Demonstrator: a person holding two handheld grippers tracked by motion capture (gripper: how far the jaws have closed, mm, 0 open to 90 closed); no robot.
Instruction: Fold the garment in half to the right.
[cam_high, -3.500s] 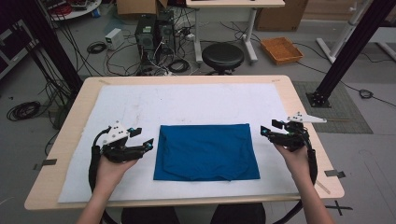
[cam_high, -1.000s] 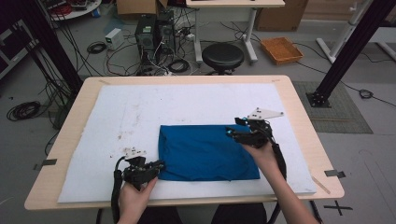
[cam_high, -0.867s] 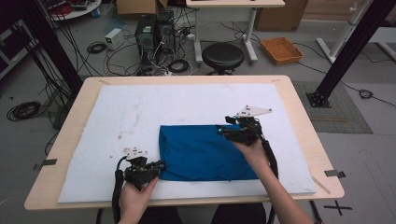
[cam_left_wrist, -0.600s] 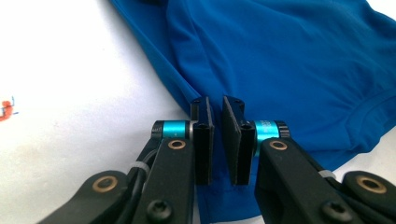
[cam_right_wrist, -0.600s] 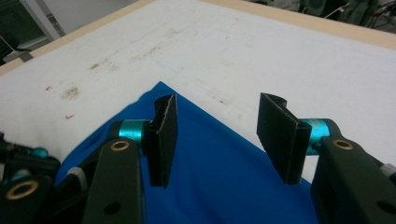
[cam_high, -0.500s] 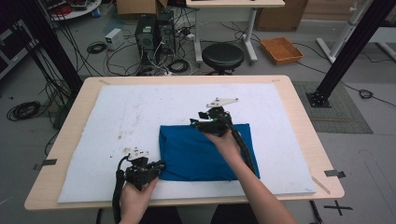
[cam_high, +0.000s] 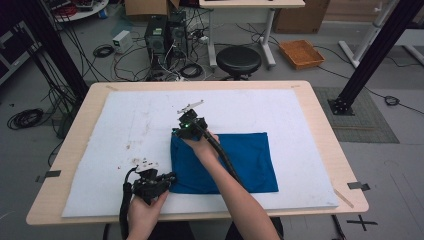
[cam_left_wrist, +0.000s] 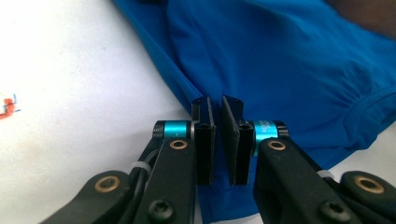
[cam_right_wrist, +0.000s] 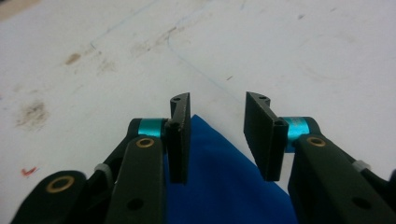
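A blue cloth (cam_high: 250, 155) lies flat on the white mat (cam_high: 125, 120), its left edge slightly rumpled. My left gripper (cam_high: 171, 177) sits at the cloth's near left corner. In the left gripper view its jaws (cam_left_wrist: 217, 100) stand almost closed with the cloth's edge (cam_left_wrist: 280, 60) pinched between them. My right gripper (cam_high: 179, 132) reaches across the cloth to its far left corner, the forearm lying over the fabric. In the right gripper view that gripper (cam_right_wrist: 218, 97) is open, and the pointed blue corner (cam_right_wrist: 219, 177) lies between the jaws on the mat.
The mat covers most of a wooden table (cam_high: 325, 130), with stains on its left part (cam_high: 135, 147). Beyond the table's far edge are a black stool (cam_high: 239, 59), computer cases (cam_high: 160, 35), cables on the floor and an orange tray (cam_high: 301, 52).
My right gripper has travelled left along the cloth's far edge, from the far right corner to the far left corner. The left gripper has held still at the near left corner over the last second.
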